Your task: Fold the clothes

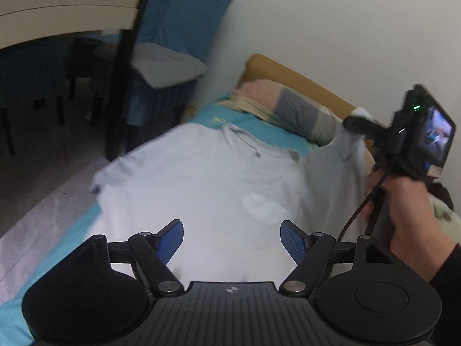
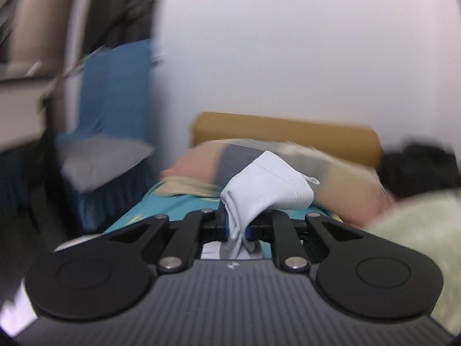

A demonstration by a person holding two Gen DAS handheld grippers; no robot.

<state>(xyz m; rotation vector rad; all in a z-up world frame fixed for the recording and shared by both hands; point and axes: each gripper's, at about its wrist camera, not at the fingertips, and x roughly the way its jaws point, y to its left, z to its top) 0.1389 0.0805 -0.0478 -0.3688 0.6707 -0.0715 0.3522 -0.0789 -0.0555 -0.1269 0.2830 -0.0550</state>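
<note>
Left gripper (image 1: 232, 238): nearest, jaws spread, empty, above shirt hem. Pale shirt (image 1: 201, 178): spread flat on teal bed (image 1: 43, 248), collar at 12 o'clock. Right gripper (image 2: 239, 229): clamped on sleeve (image 2: 270, 187), lifted at 3 o'clock. Progress: early; no fold visibly completed.

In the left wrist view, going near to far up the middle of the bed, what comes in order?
Left gripper, open → pale shirt spread flat → teal sheet → striped pillow → tan headboard → white wall.

teal bedsheet (image 1: 253, 124), striped pillow (image 1: 302, 109), wooden headboard (image 1: 288, 72), grey cushion (image 1: 167, 67)
</note>
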